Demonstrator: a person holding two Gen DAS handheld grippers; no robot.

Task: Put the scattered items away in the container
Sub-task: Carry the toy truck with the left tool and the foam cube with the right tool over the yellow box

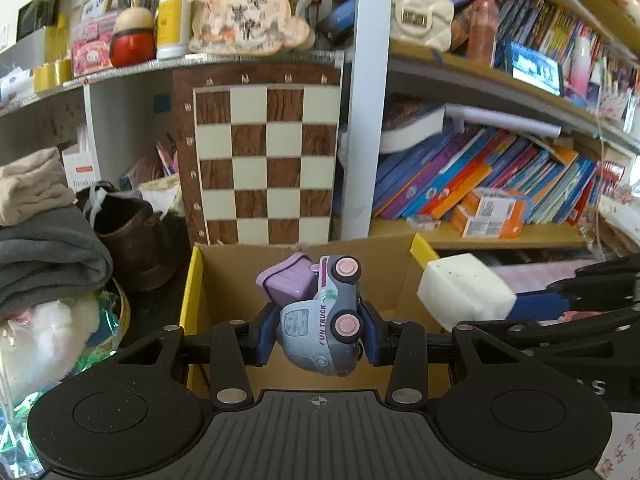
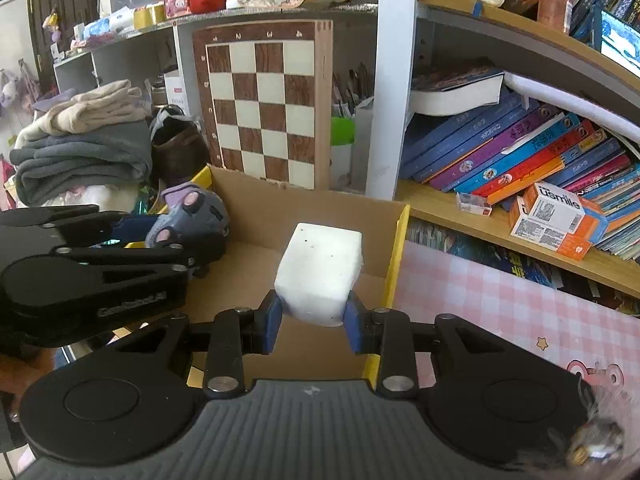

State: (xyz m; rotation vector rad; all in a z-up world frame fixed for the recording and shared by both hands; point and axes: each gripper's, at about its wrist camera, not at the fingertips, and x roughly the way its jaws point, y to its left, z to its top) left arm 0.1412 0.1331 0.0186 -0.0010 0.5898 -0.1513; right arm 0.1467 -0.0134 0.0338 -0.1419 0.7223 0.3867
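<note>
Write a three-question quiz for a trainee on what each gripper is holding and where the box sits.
1. True or false: the left gripper is shut on the toy truck.
2. What does the right gripper hold? A) an orange carton B) a white block C) a book
3. Fill in: both held items hang over the open cardboard ____, which stands in front of the chessboard.

Key: 1 true; 2 B; 3 box.
</note>
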